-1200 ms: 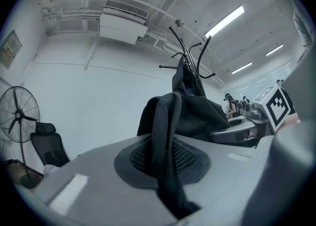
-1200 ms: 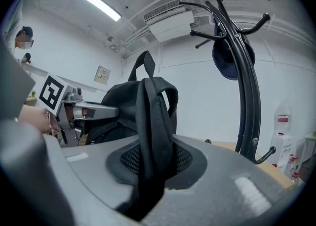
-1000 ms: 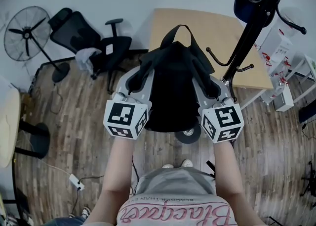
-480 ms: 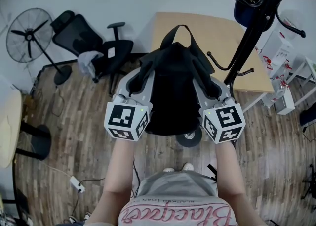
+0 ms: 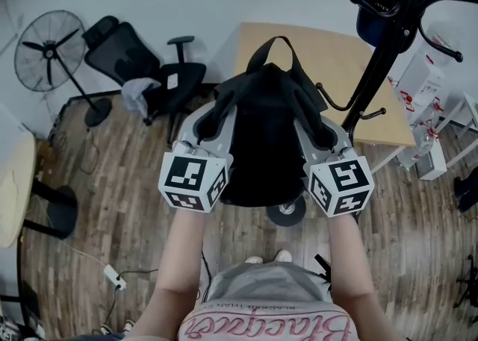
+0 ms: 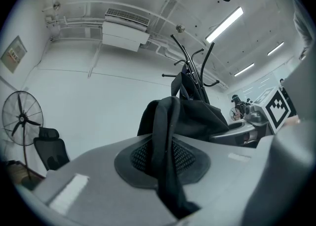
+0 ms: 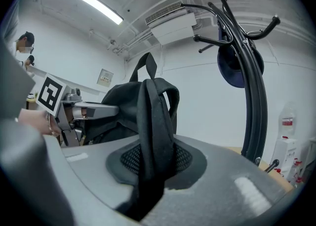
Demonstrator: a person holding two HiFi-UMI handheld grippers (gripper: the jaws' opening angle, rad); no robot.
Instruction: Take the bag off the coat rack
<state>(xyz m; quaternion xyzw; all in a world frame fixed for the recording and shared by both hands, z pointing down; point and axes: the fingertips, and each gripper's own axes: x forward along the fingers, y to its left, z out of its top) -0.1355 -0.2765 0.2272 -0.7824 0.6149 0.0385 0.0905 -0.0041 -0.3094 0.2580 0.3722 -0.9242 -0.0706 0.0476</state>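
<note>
The wood-plank floor (image 5: pixel 112 205) fills most of the head view, with a light wooden table (image 5: pixel 358 86) set against the white wall. The black coat rack (image 5: pixel 381 63) stands at the table's near right corner, and a dark blue item (image 5: pixel 377 11) hangs from its upper hooks. The black bag (image 5: pixel 265 138), a backpack, is off the rack: it hangs in the air between the two grippers, above the floor and to the left of the rack pole, with its top carry loop upright. A black office chair (image 5: pixel 134 56) with a grey cloth on its seat and a pedestal fan (image 5: pixel 48 48) stand at the left. The left gripper (image 5: pixel 211 117) is clamped on the left shoulder strap (image 6: pixel 165 151), which lies across the mesh-patterned jaw pad. The right gripper (image 5: pixel 323 132) is clamped likewise on the right shoulder strap (image 7: pixel 154 141). Each gripper carries a marker cube (image 5: pixel 192 180) printed with black-and-white square codes. White cartons (image 5: pixel 418 71) beside the table bear red print too small to read. The person's shirt (image 5: pixel 269 324) shows pink script lettering, upside down from this view and not reliably legible. A white power strip (image 5: pixel 114 275) lies on the floor at lower left. A small wall placard (image 7: pixel 104 77) cannot be read.
</note>
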